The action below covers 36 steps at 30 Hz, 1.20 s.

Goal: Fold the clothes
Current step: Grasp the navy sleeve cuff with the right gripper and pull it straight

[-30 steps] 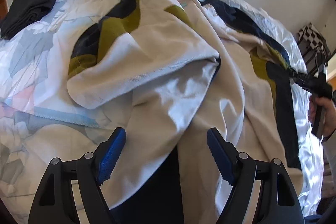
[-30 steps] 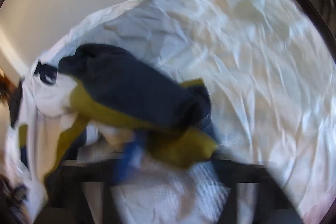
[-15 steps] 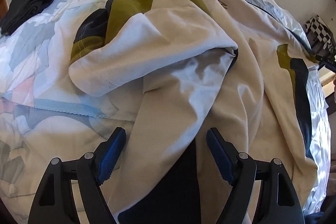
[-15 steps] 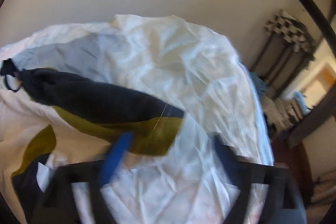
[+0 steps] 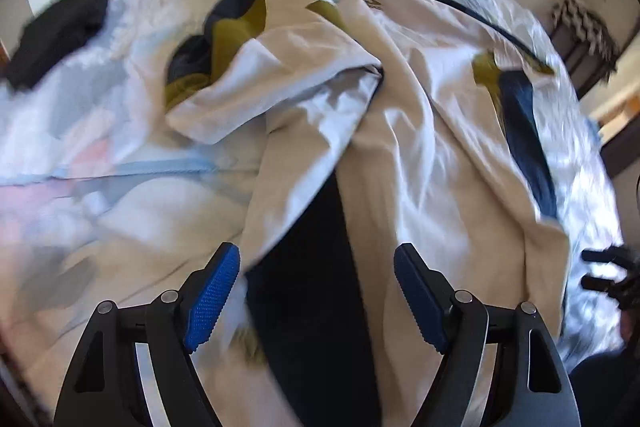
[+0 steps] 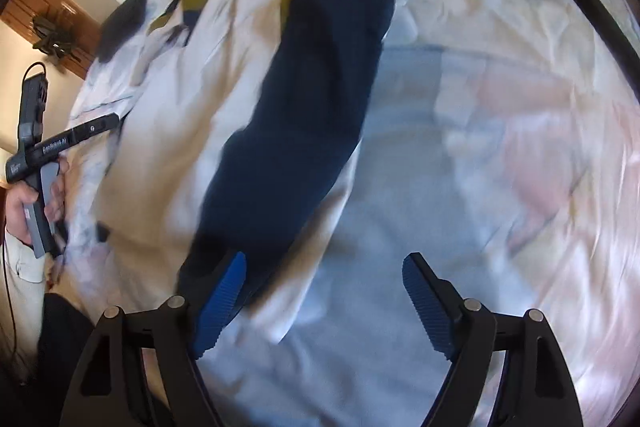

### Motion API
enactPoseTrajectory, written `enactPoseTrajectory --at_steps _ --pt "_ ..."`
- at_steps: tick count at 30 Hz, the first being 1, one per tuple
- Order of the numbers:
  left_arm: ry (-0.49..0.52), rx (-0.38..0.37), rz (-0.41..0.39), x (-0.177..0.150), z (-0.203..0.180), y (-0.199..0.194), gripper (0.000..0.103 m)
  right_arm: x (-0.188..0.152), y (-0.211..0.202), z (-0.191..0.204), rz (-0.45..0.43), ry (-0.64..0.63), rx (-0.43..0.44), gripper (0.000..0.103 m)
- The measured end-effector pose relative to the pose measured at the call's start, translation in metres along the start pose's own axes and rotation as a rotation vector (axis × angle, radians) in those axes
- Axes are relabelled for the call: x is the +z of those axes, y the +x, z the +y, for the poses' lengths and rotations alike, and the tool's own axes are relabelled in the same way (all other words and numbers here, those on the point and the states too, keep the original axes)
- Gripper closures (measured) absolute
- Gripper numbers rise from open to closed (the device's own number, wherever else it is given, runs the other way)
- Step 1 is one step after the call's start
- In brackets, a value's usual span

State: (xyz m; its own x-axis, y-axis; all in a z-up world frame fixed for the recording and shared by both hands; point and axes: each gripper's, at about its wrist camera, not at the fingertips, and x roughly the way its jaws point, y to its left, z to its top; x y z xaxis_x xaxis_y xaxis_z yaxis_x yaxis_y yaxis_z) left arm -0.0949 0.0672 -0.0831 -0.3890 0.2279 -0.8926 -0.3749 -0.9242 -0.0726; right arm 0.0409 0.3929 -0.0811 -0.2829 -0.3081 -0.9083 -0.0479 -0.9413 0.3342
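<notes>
As jaws gape — both grippers [image 5: 316, 291] [image 6: 324, 301] downward-tilted over shirt [image 5: 400, 131].

Bright daylight, strong motion blur in both views, fisheye bending with dark corners.

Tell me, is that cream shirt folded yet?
Not folded: the cream shirt lies spread and rumpled across the bed, one sleeve flopped over.

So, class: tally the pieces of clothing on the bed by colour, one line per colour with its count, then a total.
Cream with navy and olive panels: 1, the cream garment spread across the bed.
Black: 1, the black garment lying at the far left corner.
Total: 2
</notes>
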Motion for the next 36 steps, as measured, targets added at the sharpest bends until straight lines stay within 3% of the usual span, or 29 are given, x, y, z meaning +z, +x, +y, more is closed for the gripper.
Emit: enactPoseTrajectory --at_steps 4,8,11,16,18,26,27,29,30,31,32,34,36 --pt "-0.038 0.066 0.040 -0.027 -0.003 -0.019 0.023 -0.008 -0.010 0.021 -0.002 -0.022 0.021 0.019" --pt "-0.072 0.015 0.035 -0.061 -0.004 -0.026 0.023 -0.009 0.000 0.048 0.070 -0.018 0.031 0.019" --pt "-0.128 0.022 0.065 -0.071 -0.005 -0.021 0.023 -0.011 0.004 0.056 0.057 0.096 0.023 0.018" --pt "-0.112 0.020 0.013 -0.068 -0.018 -0.034 0.023 -0.017 0.001 0.082 0.012 0.077 -0.062 0.015" --pt "-0.066 0.052 -0.003 -0.068 -0.023 -0.035 0.023 -0.016 0.004 0.081 0.000 0.108 -0.054 0.000" --pt "-0.082 0.000 0.048 -0.067 -0.001 -0.025 0.023 -0.009 0.040 0.065 0.041 0.212 -0.003 0.000" --pt "-0.079 0.017 0.052 -0.067 0.002 -0.023 0.023 -0.008 0.045 0.063 0.048 0.228 0.009 0.003" --pt "-0.101 0.015 0.063 -0.069 0.010 -0.016 0.023 -0.008 0.052 0.058 0.068 0.235 0.018 0.031" --pt "-0.122 -0.009 0.072 -0.070 0.014 -0.012 0.023 -0.008 0.056 0.055 0.079 0.233 0.019 0.064" --pt "-0.140 -0.038 0.084 -0.070 0.017 -0.006 0.023 -0.008 0.057 0.053 0.088 0.234 0.023 0.080" --pt "-0.147 -0.050 0.098 -0.071 0.018 -0.002 0.023 -0.009 0.057 0.049 0.093 0.238 0.029 0.081" --pt "-0.133 -0.037 0.104 -0.072 0.017 0.002 0.023 -0.011 0.055 0.043 0.105 0.233 0.037 0.093" --pt "-0.118 -0.027 0.080 -0.070 0.014 -0.003 0.023 -0.011 0.045 0.038 0.098 0.208 0.025 0.094"
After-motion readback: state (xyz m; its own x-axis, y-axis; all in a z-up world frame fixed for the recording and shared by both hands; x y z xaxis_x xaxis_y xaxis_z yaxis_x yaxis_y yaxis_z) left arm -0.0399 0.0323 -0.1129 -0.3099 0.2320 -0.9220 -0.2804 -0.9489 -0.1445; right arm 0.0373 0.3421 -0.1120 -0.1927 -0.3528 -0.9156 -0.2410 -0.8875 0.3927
